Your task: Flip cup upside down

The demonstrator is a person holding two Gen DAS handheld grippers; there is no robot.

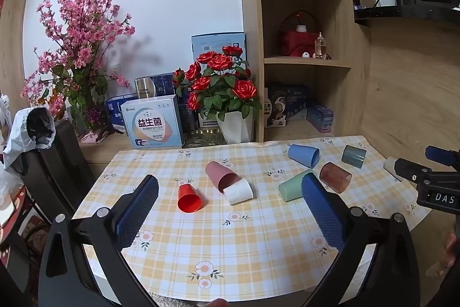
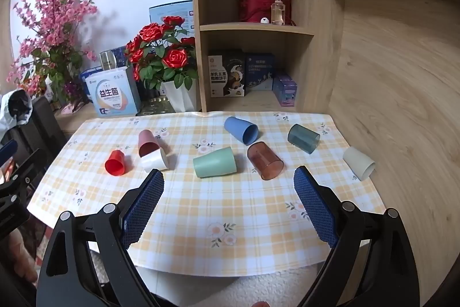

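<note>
Cups are seen lying on their sides across a checked tablecloth (image 2: 218, 209), none yet stood mouth-down. Both tongs are held wide open and empty above the near edge: the left gripper (image 1: 230, 209) facing the red cup (image 1: 189, 197), the right gripper (image 2: 230, 200) facing the green cup (image 2: 214, 162) and the brown translucent cup (image 2: 265, 160). A clean flip is judged to call for a grasp across the cup's body, well behind the rim, followed by a turn until the mouth is set flat on the cloth. The green cup is shown as a plain tapered tumbler, matte and opaque, resting near the table's middle, apart from its neighbours.
</note>
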